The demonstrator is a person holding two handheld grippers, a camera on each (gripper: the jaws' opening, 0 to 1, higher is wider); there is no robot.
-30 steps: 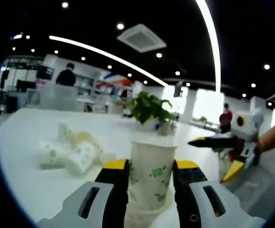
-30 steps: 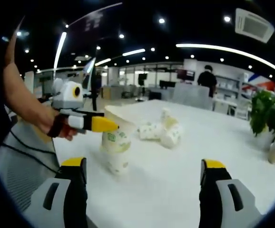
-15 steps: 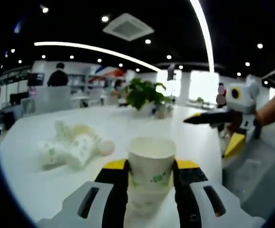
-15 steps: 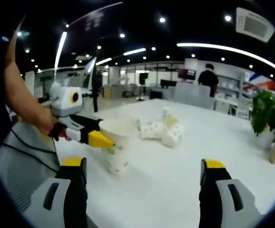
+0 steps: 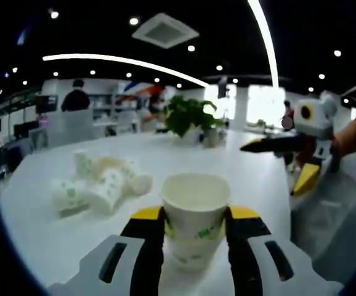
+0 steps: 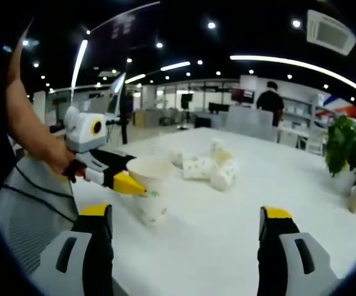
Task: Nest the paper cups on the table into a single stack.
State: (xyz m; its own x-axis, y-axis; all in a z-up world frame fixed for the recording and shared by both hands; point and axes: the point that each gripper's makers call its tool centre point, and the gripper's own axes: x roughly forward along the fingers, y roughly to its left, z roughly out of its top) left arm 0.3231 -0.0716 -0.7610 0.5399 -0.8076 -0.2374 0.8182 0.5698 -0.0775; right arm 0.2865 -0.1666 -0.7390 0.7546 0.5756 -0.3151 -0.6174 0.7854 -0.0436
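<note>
At lower centre of the left gripper view, the left gripper pinches a white paper cup with green print upright on the white table, apparently seating it on another cup, while the right gripper waits with fingers spread and the loose cups lie mid-left.

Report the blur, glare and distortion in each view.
Left gripper view: the held paper cup and tongs are soft, ceiling light strips blow out, fisheye bends the table edge. Right gripper view: sharper, loose cups readable, potted plant warped at the edge.
</note>
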